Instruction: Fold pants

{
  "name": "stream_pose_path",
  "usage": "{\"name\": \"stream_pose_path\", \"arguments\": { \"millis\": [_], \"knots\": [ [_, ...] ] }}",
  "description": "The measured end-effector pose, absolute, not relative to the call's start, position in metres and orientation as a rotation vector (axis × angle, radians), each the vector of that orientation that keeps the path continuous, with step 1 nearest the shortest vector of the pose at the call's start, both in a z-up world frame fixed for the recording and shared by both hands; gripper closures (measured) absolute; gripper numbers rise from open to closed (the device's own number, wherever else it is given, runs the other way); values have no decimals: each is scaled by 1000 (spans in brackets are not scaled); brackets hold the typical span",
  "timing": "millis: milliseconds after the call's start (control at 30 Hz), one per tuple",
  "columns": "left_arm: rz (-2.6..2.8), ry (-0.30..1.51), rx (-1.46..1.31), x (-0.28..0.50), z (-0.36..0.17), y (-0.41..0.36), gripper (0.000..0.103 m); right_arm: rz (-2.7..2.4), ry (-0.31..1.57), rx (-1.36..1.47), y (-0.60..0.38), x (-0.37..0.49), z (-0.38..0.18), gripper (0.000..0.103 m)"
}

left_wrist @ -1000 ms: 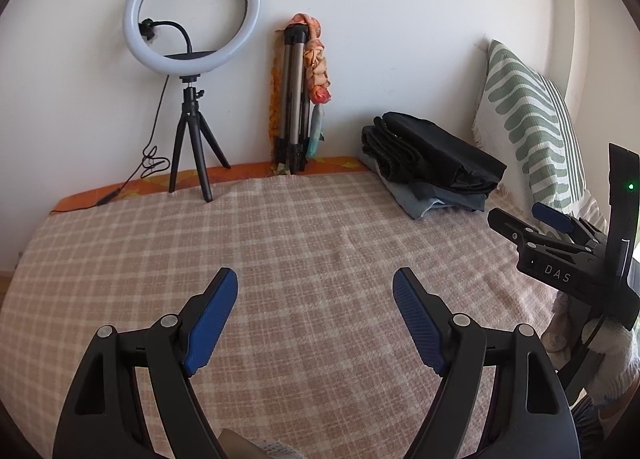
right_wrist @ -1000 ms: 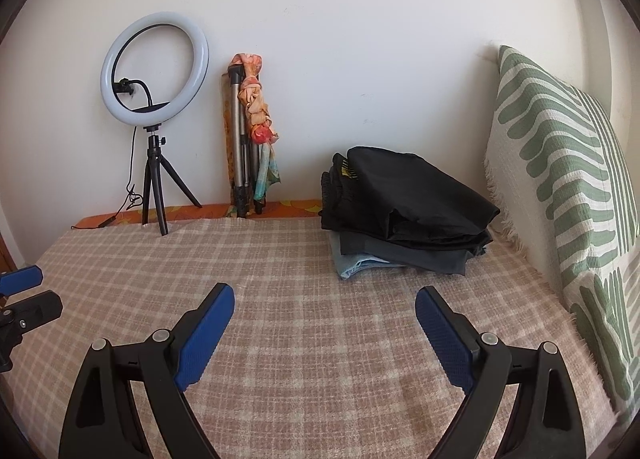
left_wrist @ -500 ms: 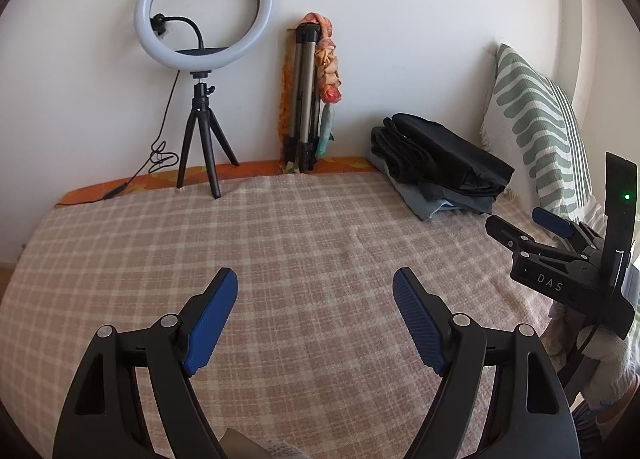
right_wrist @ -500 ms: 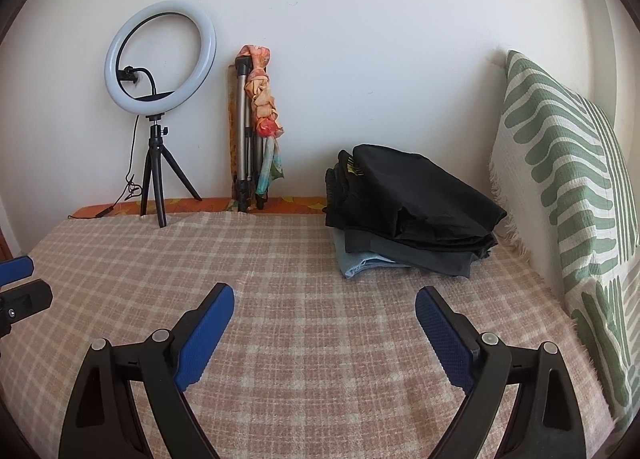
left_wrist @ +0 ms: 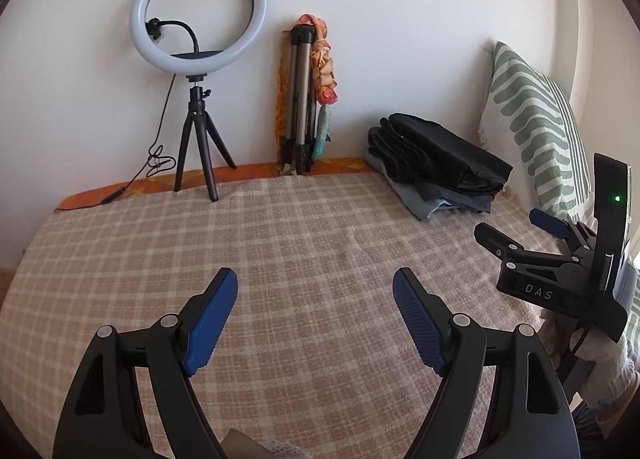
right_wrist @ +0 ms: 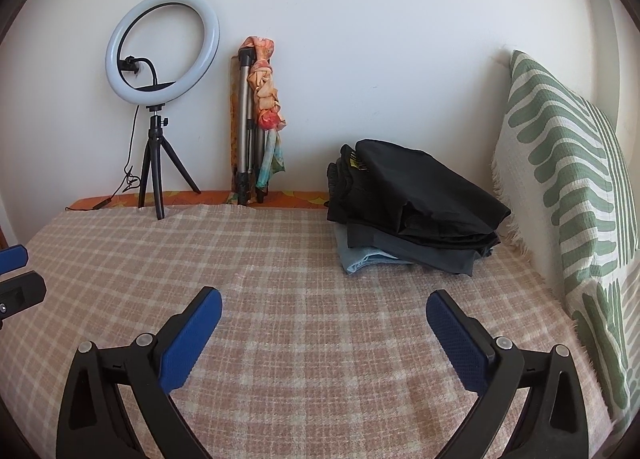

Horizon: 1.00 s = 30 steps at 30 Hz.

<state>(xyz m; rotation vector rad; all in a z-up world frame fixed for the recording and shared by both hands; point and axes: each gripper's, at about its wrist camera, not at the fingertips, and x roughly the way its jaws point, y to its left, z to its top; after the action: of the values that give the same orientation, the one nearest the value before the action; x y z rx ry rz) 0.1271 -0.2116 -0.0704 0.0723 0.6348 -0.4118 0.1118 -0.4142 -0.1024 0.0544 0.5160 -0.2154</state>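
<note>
Both grippers hover over the checked bedspread, nothing between their blue pads.

The left gripper (left_wrist: 314, 287) holds its jaws wide over bare blanket (left_wrist: 280, 243); the right gripper (right_wrist: 324, 307) has just been opening its jaws further and now stands spread wide, empty too. The pile of folded pants (right_wrist: 412, 203), black on top, sits at the far right of the bed beside the green-patterned pillow (right_wrist: 568, 187). A ring light (right_wrist: 162, 47) stands far left.
</note>
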Motion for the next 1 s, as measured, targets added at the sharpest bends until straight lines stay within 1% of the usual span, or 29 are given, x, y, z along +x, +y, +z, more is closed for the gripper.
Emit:
{"name": "stream_pose_path", "arguments": {
  "millis": [600, 1000],
  "knots": [
    [-399, 634, 88, 128, -73, -214, 23, -208, 525, 33, -408, 114, -105, 0],
    [-392, 600, 105, 126, -72, -214, 23, -206, 539, 38, -408, 115, -106, 0]
  ]
}}
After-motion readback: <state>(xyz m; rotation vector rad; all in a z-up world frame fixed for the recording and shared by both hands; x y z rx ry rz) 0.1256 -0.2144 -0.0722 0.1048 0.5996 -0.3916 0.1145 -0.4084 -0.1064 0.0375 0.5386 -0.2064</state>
